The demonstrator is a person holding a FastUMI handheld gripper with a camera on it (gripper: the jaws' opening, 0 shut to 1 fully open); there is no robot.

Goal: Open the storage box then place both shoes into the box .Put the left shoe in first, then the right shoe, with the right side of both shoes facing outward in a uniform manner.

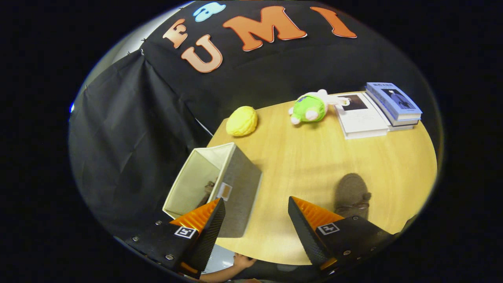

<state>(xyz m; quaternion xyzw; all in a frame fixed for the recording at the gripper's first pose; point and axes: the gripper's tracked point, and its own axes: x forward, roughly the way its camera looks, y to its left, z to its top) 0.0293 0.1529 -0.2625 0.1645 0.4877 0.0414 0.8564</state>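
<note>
With box [239,184] open lower left, one shoe [208,190] inside; second shoe [351,196] on table [306,157] lower right, pending. Gripper [255,212] spread wide, empty.

The gripper [255,206] is hanging above the table [314,157] with its two fingers spread wide apart and nothing sitting between them. The left finger [204,224] is reaching over the near corner of the storage box [220,184], while the right finger [310,224] is lying just beside a brown shoe [351,192] without touching it. Each finger is tapering to a point and carrying a small square marker on its base. Below the fingers, at the near table edge, a person's hand [241,261] is resting with its forearm showing.
</note>
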